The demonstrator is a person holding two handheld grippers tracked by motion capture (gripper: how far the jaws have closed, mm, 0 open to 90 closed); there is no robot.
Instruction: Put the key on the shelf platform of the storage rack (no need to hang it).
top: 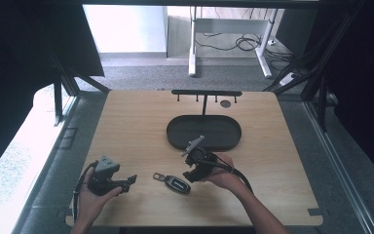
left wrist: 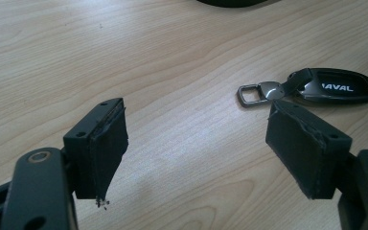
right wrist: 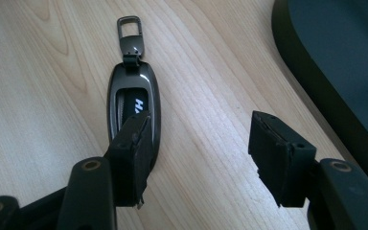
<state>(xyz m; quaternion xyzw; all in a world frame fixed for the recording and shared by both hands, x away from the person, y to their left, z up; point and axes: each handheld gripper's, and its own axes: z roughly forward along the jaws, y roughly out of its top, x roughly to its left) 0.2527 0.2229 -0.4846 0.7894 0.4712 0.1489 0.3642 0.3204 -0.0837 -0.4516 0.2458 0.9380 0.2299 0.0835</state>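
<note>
- Nearest the high camera, at the near left of the wooden table (top: 126, 117), the person's left hand (top: 88, 201) holds the left gripper (top: 129, 182), its jaws pointing right toward the key fob
- Left gripper (left wrist: 196, 143) seen along its own jaws: they stand wide apart and hold nothing, bare wood between them, with frayed black padding on the inner faces
- Lying flat on the table just right of that gripper, the dark car key fob (top: 174, 183) has its metal loop at its left end; in the left gripper view the key fob (left wrist: 335, 86) lies just past the right-hand jaw
- Right of the key fob, the right hand (top: 222, 174) holds the right gripper (top: 191, 174) close beside it
- Right gripper (right wrist: 199, 143) in its own view is also spread open and empty; one jaw overlaps the near end of the key fob (right wrist: 134, 96), though contact cannot be told
- Farther off, past the right gripper, sits a dark oval tray (top: 175, 136), with a black T-shaped hook stand (top: 205, 93) rising at its far side
</note>
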